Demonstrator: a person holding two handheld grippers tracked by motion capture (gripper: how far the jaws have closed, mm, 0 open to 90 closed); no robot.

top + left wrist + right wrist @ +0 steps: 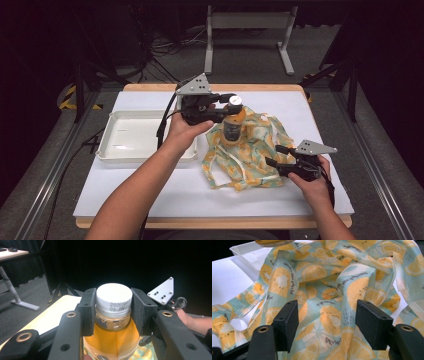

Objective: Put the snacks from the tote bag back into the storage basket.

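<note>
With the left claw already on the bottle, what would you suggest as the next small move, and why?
Probably lift the bottle straight up, out of the citrus-print cloth bag. The left claw is shut on its neck, just under the white cap, and the bottle stands upright on the bag. The right claw is open over the fabric, so closing it first might steady the bag.

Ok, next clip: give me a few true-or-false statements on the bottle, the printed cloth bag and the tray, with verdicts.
1. The left gripper is shut on the white-capped bottle of orange drink. True.
2. The right gripper is clamped on the fruit-printed cloth bag. False: its jaws stand open, with the cloth between them.
3. The white plastic tray holds the bottle. False: the bottle is over the bag.
4. The tray lies to the left of the bag. True.
</note>
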